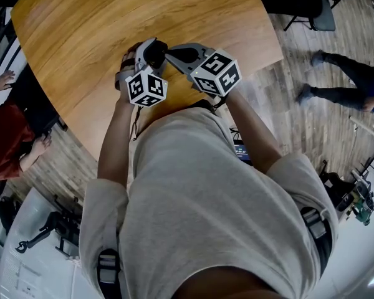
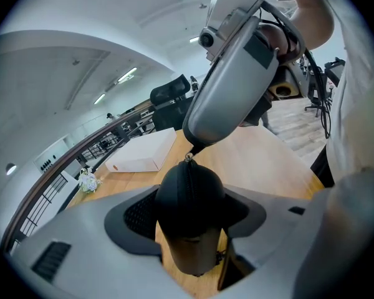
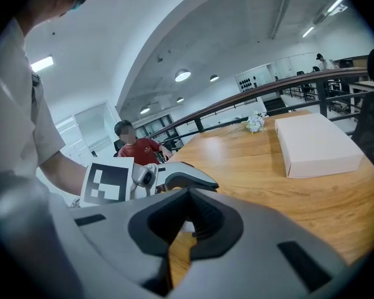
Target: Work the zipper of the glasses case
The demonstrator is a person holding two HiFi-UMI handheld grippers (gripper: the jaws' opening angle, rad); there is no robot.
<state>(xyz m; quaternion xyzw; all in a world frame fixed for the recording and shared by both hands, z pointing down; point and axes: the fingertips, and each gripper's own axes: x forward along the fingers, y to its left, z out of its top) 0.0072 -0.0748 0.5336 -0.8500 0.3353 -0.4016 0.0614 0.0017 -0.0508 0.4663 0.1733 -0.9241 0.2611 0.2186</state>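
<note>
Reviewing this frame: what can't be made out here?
Right gripper view: zipper pull hidden behind the shut right gripper.
Left gripper view: glasses case sides covered by the left gripper; unzipped or not, too dark to tell.
Head view: case mostly hidden by both grippers.

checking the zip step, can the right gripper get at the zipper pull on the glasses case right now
Probably yes: the right gripper has its shut tip right at the zipper pull atop the glasses case, apparently pinching it, while the left gripper clamps the case. Nothing stands between them.

Open-plan office: round wooden table, office chair, railing, ceiling lights.
</note>
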